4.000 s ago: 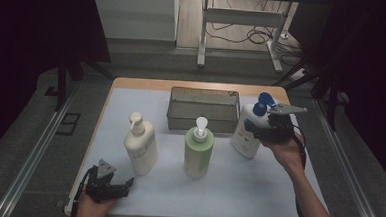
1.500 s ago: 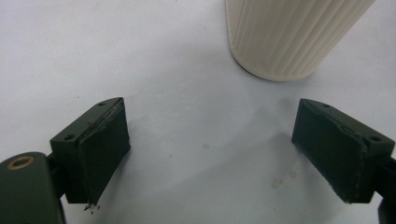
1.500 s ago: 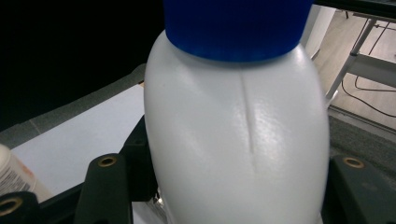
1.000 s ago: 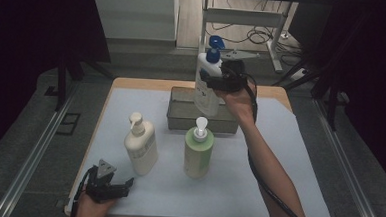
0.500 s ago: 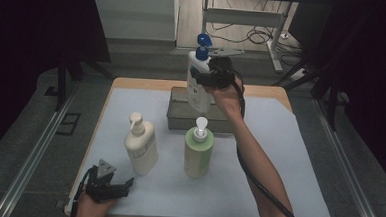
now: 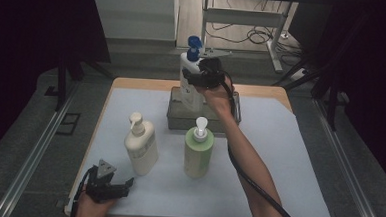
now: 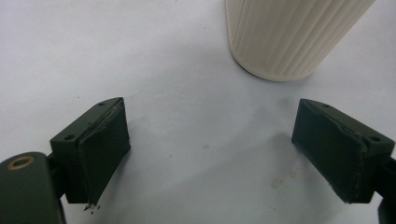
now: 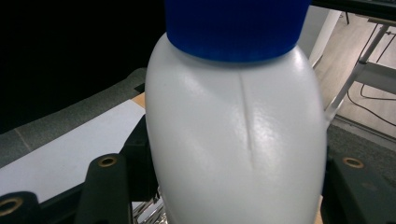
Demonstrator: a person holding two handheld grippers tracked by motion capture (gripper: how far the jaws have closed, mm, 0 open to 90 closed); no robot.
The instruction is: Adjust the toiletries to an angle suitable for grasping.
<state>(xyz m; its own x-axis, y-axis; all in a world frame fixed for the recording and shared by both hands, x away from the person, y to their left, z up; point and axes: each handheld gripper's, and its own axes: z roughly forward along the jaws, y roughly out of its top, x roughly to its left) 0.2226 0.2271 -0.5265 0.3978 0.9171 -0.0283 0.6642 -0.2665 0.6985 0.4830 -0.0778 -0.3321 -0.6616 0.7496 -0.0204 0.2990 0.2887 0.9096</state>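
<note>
A white bottle with a blue pump cap (image 6: 189,81) hangs upright over the left part of the grey metal basket (image 6: 176,118) at the table's far side. My right gripper (image 6: 198,80) is shut on its body; in the right gripper view the white bottle (image 8: 236,140) sits between the two black jaws. A cream pump bottle (image 6: 140,145) and a green pump bottle (image 6: 198,149) stand on the white mat. My left gripper (image 6: 108,185) rests at the front left edge, open, with bare mat between its fingers; the cream bottle's base (image 7: 285,37) stands just ahead of it.
The white mat (image 6: 278,158) covers a wooden table (image 6: 262,90). Metal rails run along both sides of the table. Behind it are a table frame and cables on the floor. A black cable trails down the right forearm.
The right gripper has carried the white bottle leftward and down, from above the basket's middle to above its left part. The left gripper has stayed put.
</note>
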